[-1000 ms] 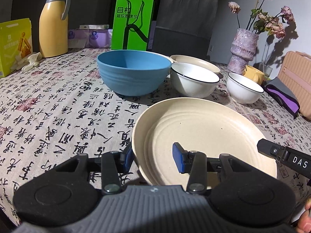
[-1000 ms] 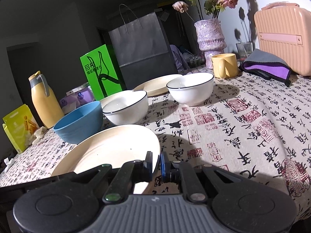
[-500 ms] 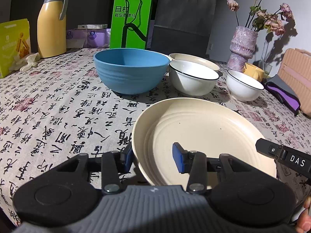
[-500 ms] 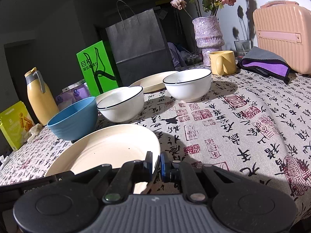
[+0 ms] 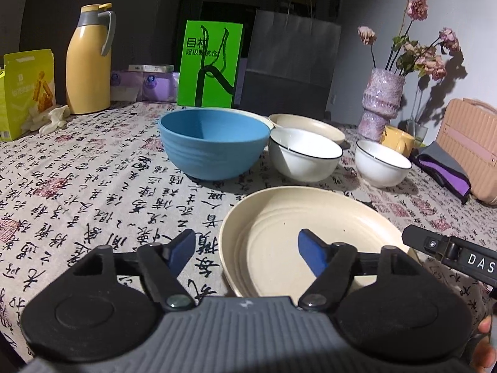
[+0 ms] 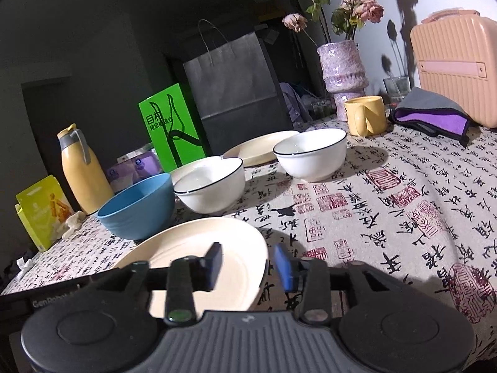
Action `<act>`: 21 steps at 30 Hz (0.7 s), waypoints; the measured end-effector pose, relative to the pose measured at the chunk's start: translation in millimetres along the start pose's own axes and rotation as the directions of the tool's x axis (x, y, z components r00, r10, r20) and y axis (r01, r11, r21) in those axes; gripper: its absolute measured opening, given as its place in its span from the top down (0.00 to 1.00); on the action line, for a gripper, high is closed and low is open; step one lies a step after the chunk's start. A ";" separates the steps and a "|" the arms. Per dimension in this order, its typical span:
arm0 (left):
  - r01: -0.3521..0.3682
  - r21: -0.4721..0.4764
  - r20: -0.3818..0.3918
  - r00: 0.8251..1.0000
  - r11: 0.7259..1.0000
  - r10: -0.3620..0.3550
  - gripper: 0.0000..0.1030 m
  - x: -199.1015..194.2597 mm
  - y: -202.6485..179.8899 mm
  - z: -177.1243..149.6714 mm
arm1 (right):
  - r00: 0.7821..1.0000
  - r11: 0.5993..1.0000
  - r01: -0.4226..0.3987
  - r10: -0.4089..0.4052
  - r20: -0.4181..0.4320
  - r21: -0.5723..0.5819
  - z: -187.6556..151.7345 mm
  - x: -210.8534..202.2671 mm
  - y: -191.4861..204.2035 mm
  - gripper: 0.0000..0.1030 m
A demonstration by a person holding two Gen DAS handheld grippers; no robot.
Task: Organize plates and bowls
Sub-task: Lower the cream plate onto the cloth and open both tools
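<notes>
Both claws are letting go of the large cream ridged plate (image 5: 310, 248), which lies flat on the calligraphy-print tabletop (image 5: 93, 202), in front of the blue ribbed bowl (image 5: 214, 146). Left claw (image 5: 245, 248): jaws opening, astride the plate's near-left rim, pads clear. Right claw (image 6: 248, 264): jaws opening, astride the right rim, pads clear. Recommendation: finish spreading before withdrawing, and back straight off so neither pad drags the plate.
</notes>
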State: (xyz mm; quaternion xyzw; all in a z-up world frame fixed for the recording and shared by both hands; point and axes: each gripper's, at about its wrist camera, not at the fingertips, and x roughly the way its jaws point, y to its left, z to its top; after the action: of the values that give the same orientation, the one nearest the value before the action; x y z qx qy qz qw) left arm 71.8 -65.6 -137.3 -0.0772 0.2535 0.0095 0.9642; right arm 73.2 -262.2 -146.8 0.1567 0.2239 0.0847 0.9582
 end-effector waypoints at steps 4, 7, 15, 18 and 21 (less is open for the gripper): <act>0.004 -0.011 0.024 1.000 1.000 -0.004 0.18 -7.4 3.4 2.1 | 1.000 1.000 -0.013 0.013 0.013 0.005 1.0 -5.2 1.2 0.42; 0.016 -0.016 0.044 0.999 1.000 -0.015 0.11 -14.1 6.2 3.2 | 0.999 1.000 -0.023 0.023 0.028 -0.001 2.6 -10.1 2.8 0.25; 0.053 -0.037 0.087 0.995 0.998 -0.050 0.00 -30.8 14.6 5.2 | 0.998 0.999 -0.050 0.050 0.036 0.007 6.2 -18.4 5.9 0.00; 0.059 -0.053 0.080 0.995 0.997 -0.054 0.00 -33.6 20.3 5.7 | 0.998 0.998 -0.056 0.055 0.028 0.013 7.2 -20.0 7.4 0.00; 0.057 -0.063 0.086 0.995 0.996 -0.051 0.00 -37.6 25.9 7.9 | 0.998 0.998 -0.063 0.063 0.024 0.014 8.9 -22.5 9.1 0.00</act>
State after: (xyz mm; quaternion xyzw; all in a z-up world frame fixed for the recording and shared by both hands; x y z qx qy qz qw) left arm 41.4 -38.1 -115.8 -0.1148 0.2098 -0.0050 0.9710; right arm 56.5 -261.2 -127.1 0.1719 0.2083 0.1112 0.9564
